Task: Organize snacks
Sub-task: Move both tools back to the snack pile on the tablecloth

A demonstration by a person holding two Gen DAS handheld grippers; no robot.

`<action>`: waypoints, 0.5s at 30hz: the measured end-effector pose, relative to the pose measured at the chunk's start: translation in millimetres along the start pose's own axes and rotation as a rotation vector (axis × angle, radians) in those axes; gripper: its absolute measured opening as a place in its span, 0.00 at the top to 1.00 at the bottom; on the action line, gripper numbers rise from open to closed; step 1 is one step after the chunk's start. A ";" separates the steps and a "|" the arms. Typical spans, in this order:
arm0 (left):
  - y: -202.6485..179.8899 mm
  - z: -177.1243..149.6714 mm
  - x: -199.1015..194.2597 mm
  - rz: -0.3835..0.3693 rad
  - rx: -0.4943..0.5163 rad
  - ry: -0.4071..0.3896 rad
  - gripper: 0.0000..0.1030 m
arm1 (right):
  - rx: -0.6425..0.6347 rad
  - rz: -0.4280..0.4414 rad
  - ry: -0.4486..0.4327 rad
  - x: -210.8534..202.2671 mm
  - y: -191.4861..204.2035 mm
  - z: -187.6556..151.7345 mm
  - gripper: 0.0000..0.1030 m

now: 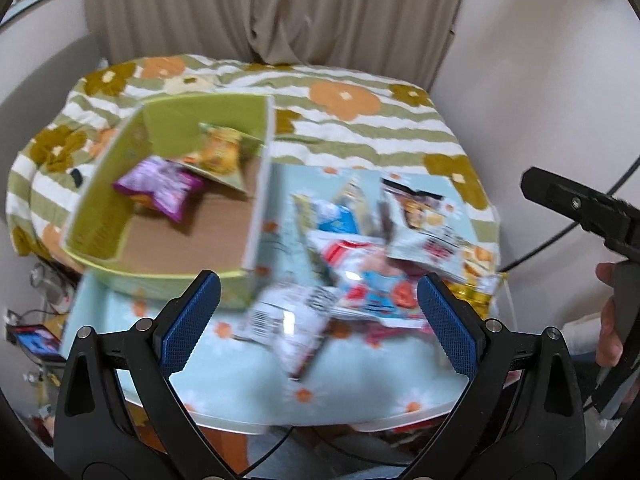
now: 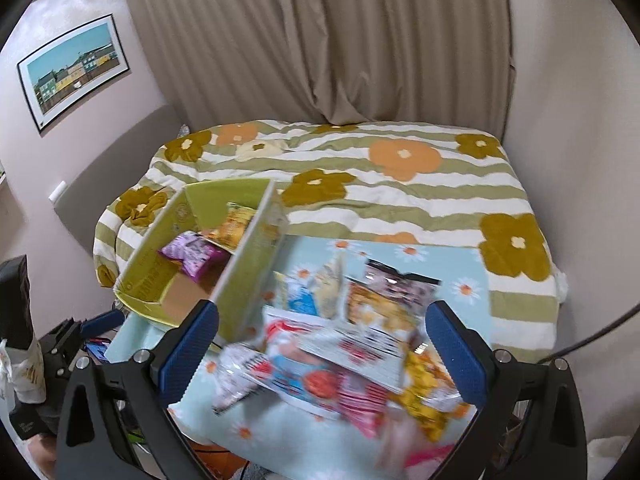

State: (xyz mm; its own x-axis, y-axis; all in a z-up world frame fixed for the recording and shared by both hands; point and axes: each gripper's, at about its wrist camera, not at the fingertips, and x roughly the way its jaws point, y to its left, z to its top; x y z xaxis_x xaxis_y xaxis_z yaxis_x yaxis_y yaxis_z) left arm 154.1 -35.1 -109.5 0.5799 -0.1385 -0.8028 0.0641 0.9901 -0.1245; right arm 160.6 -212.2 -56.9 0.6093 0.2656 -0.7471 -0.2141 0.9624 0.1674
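Both hand-held grippers are spread wide and carry nothing: the left gripper [image 1: 318,316] hangs above the near edge of the snack pile [image 1: 384,256], and the right gripper [image 2: 322,344] hangs over the same heap from the other side, so each seems placed to choose a packet rather than to carry one. The pile lies on a pale blue flowered table [image 1: 360,396], packets overlapping loosely, a white one [image 1: 288,320] nearest the left fingers and a yellow one [image 2: 428,392] close to the right gripper's outer finger. Just beside the pile stands a green cardboard box [image 1: 100,200], open at the top, its near wall touching or almost touching the heap; that closeness probably keeps each transfer short. Inside it lie a purple packet [image 1: 160,188] and an orange-yellow packet [image 1: 218,152], resting toward the far end, which leaves bare cardboard floor at the near end for more. Most snacks are outside the box, so the sorting looks barely started. Behind the table a striped flowered bedspread [image 2: 400,200] and a curtain [image 2: 320,40] close the view; blur hides the packet labels.
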 end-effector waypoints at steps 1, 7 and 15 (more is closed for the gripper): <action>-6.0 -1.0 4.9 -0.006 0.000 0.013 0.05 | 0.013 -0.002 0.006 0.6 -8.3 -0.7 0.00; -22.1 0.6 49.6 -0.039 -0.018 0.097 0.05 | 0.118 0.016 0.060 16.8 -50.6 -7.1 0.00; -22.8 4.3 110.2 -0.059 -0.013 0.203 0.05 | 0.271 0.066 0.185 73.8 -79.2 -16.3 0.00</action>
State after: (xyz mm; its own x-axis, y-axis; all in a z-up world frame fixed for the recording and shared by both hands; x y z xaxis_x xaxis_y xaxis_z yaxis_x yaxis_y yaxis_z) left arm 220.1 -72.8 -192.6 0.3994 -0.1990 -0.8949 0.0819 0.9800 -0.1814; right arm 210.2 -269.8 -135.8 0.4470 0.3369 -0.8287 -0.0228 0.9303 0.3660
